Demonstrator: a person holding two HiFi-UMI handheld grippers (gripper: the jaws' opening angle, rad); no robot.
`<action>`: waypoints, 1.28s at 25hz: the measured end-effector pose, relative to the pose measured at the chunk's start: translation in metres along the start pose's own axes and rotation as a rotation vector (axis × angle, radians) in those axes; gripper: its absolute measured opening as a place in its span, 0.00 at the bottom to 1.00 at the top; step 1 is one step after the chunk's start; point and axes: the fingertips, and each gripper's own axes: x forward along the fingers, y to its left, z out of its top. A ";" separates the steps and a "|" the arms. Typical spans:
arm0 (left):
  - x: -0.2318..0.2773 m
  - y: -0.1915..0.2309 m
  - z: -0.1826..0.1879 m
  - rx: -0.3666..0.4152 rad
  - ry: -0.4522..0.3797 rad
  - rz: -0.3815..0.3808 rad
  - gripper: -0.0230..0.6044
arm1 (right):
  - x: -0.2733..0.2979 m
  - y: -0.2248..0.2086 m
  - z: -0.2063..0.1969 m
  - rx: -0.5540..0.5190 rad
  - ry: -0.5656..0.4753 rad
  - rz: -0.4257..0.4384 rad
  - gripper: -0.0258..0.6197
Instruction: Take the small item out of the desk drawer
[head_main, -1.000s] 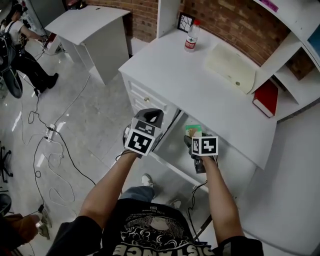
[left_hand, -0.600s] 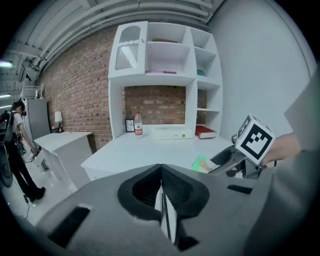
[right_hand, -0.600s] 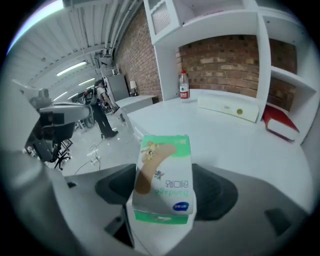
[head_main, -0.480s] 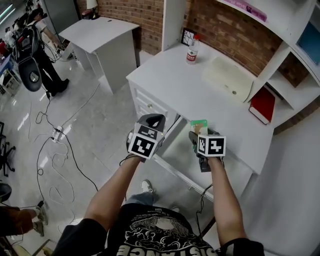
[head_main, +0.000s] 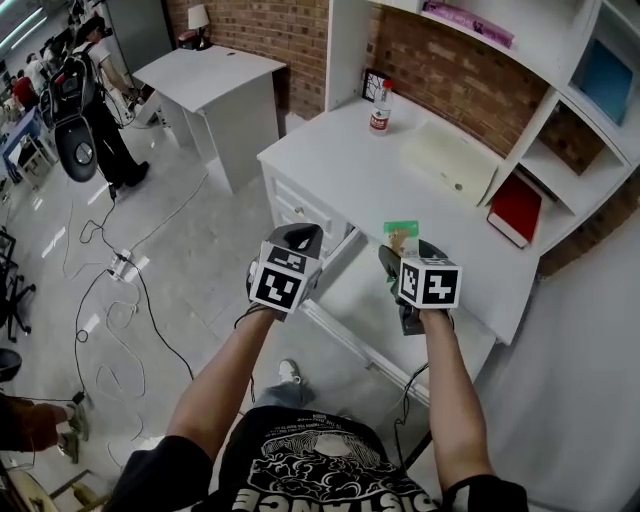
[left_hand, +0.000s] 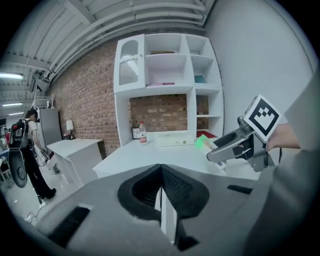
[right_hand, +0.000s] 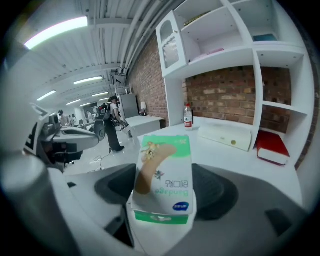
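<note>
A green-and-white bandage box (right_hand: 164, 177) stands between the jaws of my right gripper (right_hand: 165, 210), which is shut on its lower end. In the head view the box (head_main: 401, 235) and right gripper (head_main: 399, 252) hover above the open white drawer (head_main: 352, 296), at the front edge of the white desk (head_main: 350, 170). My left gripper (head_main: 303, 238) hangs at the drawer's left end, its jaws closed together with nothing in them (left_hand: 161, 172). The left gripper view also shows the box (left_hand: 203, 143) in the right gripper (left_hand: 220, 151).
On the desk stand a water bottle (head_main: 379, 106), a small picture frame (head_main: 374, 85), a cream case (head_main: 455, 160) and a red book (head_main: 515, 210) under the shelves. A second white table (head_main: 210, 75), a person (head_main: 95, 120) and floor cables (head_main: 110, 300) are at the left.
My right gripper has lifted the bandage box up from the drawer towards the desk's edge. The left gripper has stayed by the drawer's left end.
</note>
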 end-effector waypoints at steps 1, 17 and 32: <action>-0.004 -0.003 0.001 -0.001 -0.004 0.006 0.05 | -0.007 0.000 0.003 -0.005 -0.014 -0.001 0.58; -0.046 -0.053 0.029 -0.005 -0.068 0.063 0.05 | -0.107 -0.001 0.044 -0.092 -0.225 0.014 0.58; -0.075 -0.065 0.022 -0.005 -0.076 0.113 0.05 | -0.144 -0.003 0.044 -0.108 -0.313 -0.011 0.58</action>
